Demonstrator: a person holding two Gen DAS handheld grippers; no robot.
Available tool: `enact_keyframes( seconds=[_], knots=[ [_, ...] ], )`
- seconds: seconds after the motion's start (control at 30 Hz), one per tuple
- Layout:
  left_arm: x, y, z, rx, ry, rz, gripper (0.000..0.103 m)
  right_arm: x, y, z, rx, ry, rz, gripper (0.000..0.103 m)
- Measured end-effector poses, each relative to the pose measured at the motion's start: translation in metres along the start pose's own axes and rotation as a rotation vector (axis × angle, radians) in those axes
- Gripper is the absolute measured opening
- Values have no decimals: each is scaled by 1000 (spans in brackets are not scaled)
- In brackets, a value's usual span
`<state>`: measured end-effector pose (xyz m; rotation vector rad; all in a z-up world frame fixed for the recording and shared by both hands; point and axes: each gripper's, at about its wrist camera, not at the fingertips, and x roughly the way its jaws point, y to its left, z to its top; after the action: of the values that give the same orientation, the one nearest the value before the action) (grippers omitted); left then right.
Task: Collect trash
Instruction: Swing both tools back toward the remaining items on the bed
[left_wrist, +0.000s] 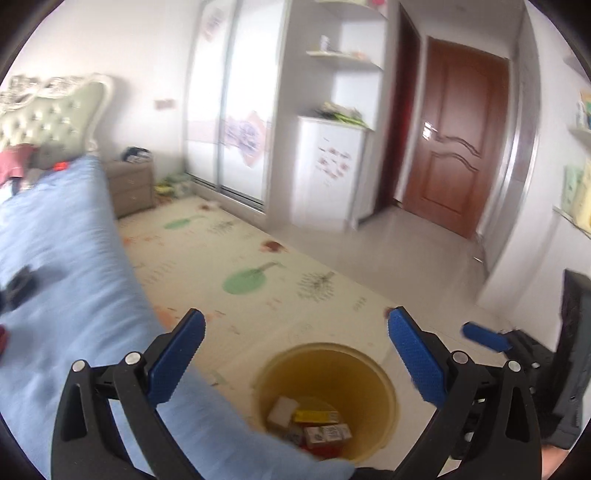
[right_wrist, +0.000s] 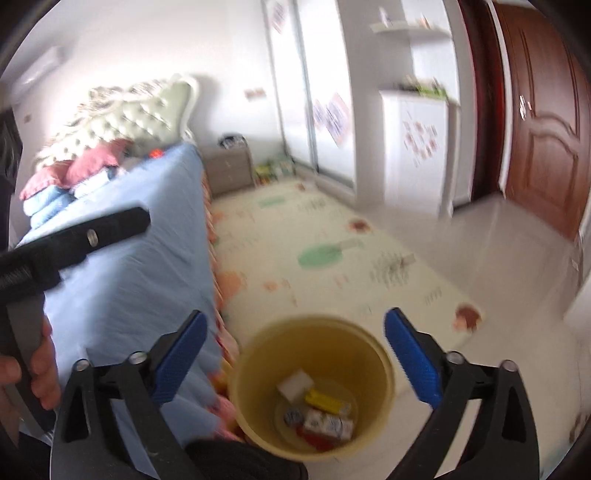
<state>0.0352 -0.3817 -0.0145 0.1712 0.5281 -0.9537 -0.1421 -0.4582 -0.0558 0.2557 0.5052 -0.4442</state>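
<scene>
Both tools hang empty above a yellow bin (right_wrist: 314, 387) beside a bed, a bedroom tidy-up seemingly well advanced. The right gripper (right_wrist: 295, 362) has its blue jaws spread wide with nothing between them; the bin sits just below and ahead of it on the patterned play mat (right_wrist: 332, 236). The left gripper (left_wrist: 295, 362) is likewise parted and holds nothing, the bin beneath it and the blue bedsheet (left_wrist: 66, 266) at its left. At the bin's bottom lie a white box (right_wrist: 295, 384), a yellow carton (right_wrist: 327, 402) and a printed carton (right_wrist: 328, 424), so several pieces appear collected. A small dark object (left_wrist: 18, 288) on the sheet, far left of that gripper, is too blurred to identify; no further trash shows clearly on the mat.
</scene>
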Motion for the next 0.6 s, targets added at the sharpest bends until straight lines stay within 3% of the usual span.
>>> enact_keyframes(
  seconds=[0.1,0.23,0.37,0.43,0.53,0.6],
  knots=[
    [-39,20,-12,11,-65,140,99,-11,32,9,-53,-82,52,95],
    [-98,57,-36,11,-122,469,99,-19,78,15,-104,-149,146,95],
    [-141,102,-56,-57,-122,640,99,-25,134,18,-183,-210,252,95],
    [-160,128,-63,-115,-106,709,99,-23,164,20,-209,-198,316,95],
    [-191,170,-68,-203,-112,815,99,-19,206,28,-205,-119,507,95],
    [-214,196,-72,-266,-125,891,99,-15,235,32,-202,-74,589,95]
  ],
)
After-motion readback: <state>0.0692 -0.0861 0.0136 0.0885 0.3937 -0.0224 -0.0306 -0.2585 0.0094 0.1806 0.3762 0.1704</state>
